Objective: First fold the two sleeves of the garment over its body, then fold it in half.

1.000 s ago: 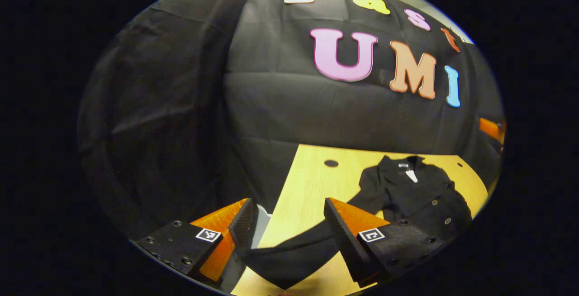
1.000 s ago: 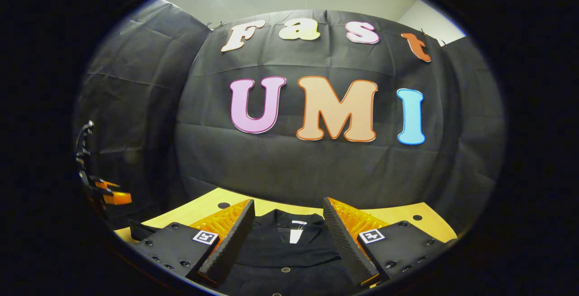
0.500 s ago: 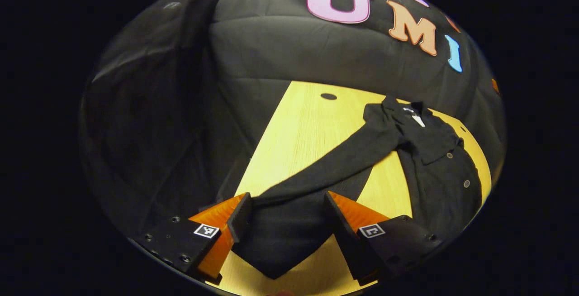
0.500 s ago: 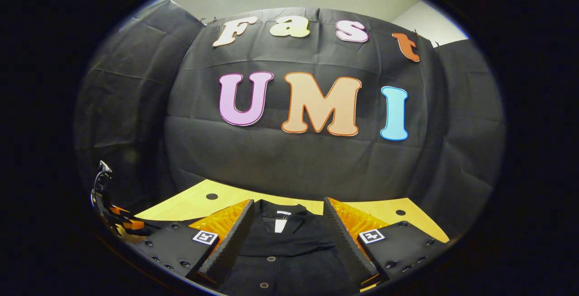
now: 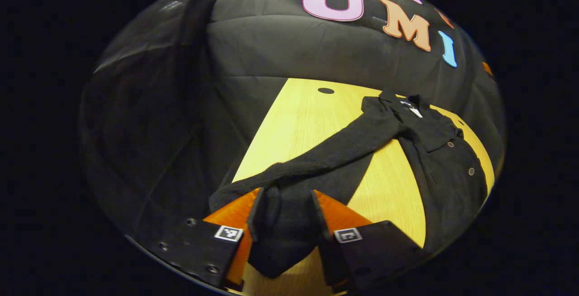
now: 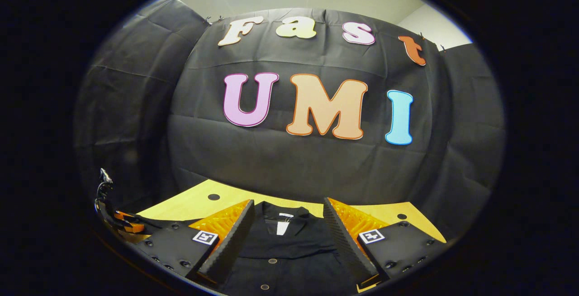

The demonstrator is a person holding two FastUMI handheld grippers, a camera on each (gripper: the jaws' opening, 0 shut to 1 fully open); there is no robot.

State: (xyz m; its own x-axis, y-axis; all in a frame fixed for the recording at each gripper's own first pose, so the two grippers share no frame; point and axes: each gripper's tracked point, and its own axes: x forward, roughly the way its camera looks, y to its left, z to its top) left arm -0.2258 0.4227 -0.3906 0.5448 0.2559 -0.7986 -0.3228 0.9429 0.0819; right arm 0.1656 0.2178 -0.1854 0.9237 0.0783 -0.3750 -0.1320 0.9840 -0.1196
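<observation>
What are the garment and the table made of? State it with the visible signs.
Garment: looks like a soft, matte black woven or knit fabric; it drapes and wrinkles along the sleeve, with small round buttons. Exact fibre can't be told.
Table: appears light wood or wood-look laminate, smooth, with fine straight grain lines.

The garment (image 6: pixel 289 250) runs off the bottom edge, hem unseen.

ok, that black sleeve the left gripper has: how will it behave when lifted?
Probably floppy: the sleeve already bunches between the left hand-held gripper fingers. Likely light, lying thin and flat on the table. It may drag the garment, since it is attached at the shoulder.
</observation>
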